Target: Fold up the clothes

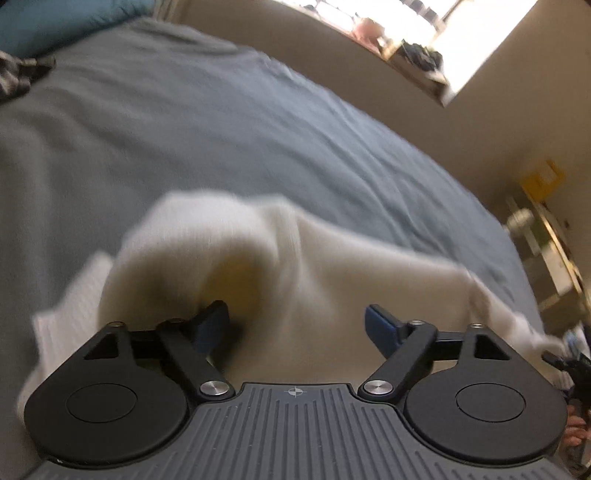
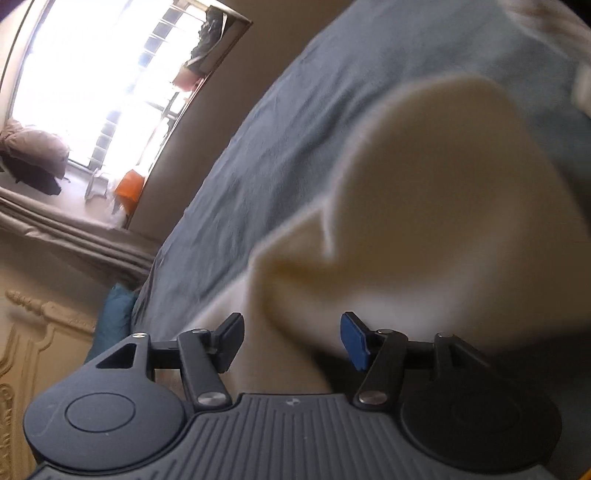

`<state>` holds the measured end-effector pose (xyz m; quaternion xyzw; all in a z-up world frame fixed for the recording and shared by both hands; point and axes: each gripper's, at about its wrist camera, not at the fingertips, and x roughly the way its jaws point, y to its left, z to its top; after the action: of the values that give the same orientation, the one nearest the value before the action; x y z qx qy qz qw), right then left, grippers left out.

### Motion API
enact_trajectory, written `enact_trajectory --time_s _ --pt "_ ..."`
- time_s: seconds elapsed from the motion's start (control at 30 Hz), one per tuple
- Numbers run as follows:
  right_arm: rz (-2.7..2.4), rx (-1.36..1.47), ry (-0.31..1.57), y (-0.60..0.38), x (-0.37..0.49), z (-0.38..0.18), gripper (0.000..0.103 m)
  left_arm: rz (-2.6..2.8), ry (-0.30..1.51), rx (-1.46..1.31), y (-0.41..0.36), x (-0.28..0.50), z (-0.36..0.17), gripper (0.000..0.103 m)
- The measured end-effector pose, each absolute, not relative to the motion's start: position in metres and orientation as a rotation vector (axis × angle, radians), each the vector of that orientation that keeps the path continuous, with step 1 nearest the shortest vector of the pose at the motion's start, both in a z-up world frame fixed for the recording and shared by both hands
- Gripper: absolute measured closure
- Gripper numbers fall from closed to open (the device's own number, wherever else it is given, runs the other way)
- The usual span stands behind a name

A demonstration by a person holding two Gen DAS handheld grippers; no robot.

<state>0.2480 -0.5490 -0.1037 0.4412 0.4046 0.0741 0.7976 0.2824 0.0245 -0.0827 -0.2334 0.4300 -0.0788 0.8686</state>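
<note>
Left wrist view, from the left edge: teal pillow [image 1: 70, 18] in the top corner, with a dark patterned fabric [image 1: 16, 75] just below it; grey-blue bedsheet [image 1: 207, 122] spread across most of the view; white garment [image 1: 280, 258] bunched and blurred on the sheet in the lower middle, rising in a soft hump directly ahead of the left gripper [image 1: 297, 326]; jaws spread wide, blue fingers [image 1: 380, 326] apart with cloth filling the gap between them, no pinch visible; bright window [image 1: 461, 33] at the top right, a yellow item [image 1: 543, 177] on blurred shelving at the right edge.

Right wrist view, from the left edge: bright window [image 2: 96, 81] with piled clothing on the sill, an orange object [image 2: 129, 188] near its lower corner; carved cream headboard [image 2: 33, 332] below; teal pillow [image 2: 114, 314] beside it; bedsheet [image 2: 258, 147] slanting up the middle; white garment [image 2: 436, 206] lying blurred and humped over the sheet on the right, close in front of the right gripper [image 2: 291, 341]; jaws wide, fingers [image 2: 354, 339] apart, a fold of the cloth between them, gripping nothing.
</note>
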Motion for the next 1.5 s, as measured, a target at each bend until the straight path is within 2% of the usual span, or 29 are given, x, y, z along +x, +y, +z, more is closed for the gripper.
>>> enact_trajectory --time_s 0.23,0.43,0.57,0.73,0.83,0.9,0.93,1.0,1.03,1.07,1.1,1.13,1.17,1.2,1.4,1.5 --pt "0.191 1.031 0.980 -0.555 0.145 -0.120 0.038 -0.317 1.059 -0.463 0.019 0.200 -0.075 0.019" --pt "0.173 1.047 1.105 -0.539 0.075 -0.143 0.039 -0.392 1.201 -0.518 0.012 0.126 -0.095 0.020" --pt "0.183 1.002 1.069 -0.523 0.069 -0.141 0.040 -0.434 1.219 -0.554 -0.005 0.100 -0.109 0.028" --pt "0.210 0.940 1.063 -0.506 0.083 -0.138 0.044 -0.389 1.189 -0.430 -0.027 0.083 -0.117 0.034" --pt "0.218 0.885 1.066 -0.496 0.086 -0.135 0.050 -0.363 1.165 -0.386 -0.034 0.078 -0.114 0.036" --pt "0.223 0.848 1.068 -0.490 0.088 -0.133 0.051 -0.352 1.150 -0.354 -0.037 0.078 -0.112 0.045" --pt "0.225 0.829 1.069 -0.487 0.089 -0.133 0.052 -0.342 1.144 -0.350 -0.037 0.078 -0.112 0.046" --pt "0.227 0.784 1.070 -0.480 0.091 -0.130 0.056 -0.318 1.139 -0.357 -0.037 0.080 -0.115 0.058" --pt "0.223 0.756 1.070 -0.476 0.091 -0.128 0.060 -0.305 1.133 -0.359 -0.038 0.080 -0.116 0.061" --pt "0.208 0.726 1.072 -0.473 0.091 -0.127 0.065 -0.292 1.127 -0.358 -0.038 0.080 -0.116 0.069" --pt "0.193 0.697 1.076 -0.472 0.090 -0.125 0.076 -0.284 1.119 -0.357 -0.038 0.080 -0.115 0.079" --pt "0.184 0.681 1.078 -0.472 0.088 -0.124 0.080 -0.284 1.111 -0.359 -0.038 0.080 -0.114 0.085" --pt "0.178 0.670 1.078 -0.472 0.087 -0.123 0.089 -0.284 1.102 -0.361 -0.038 0.079 -0.113 0.091" --pt "0.175 0.675 1.076 -0.473 0.086 -0.122 0.094 -0.286 1.093 -0.367 -0.037 0.078 -0.111 0.092" --pt "0.183 0.667 1.041 -0.473 0.069 -0.100 0.096 -0.388 1.024 -0.376 -0.011 0.061 -0.073 0.093" --pt "0.205 0.699 1.087 -0.479 0.051 -0.088 0.096 -0.416 1.058 -0.379 0.010 0.050 -0.060 0.093"
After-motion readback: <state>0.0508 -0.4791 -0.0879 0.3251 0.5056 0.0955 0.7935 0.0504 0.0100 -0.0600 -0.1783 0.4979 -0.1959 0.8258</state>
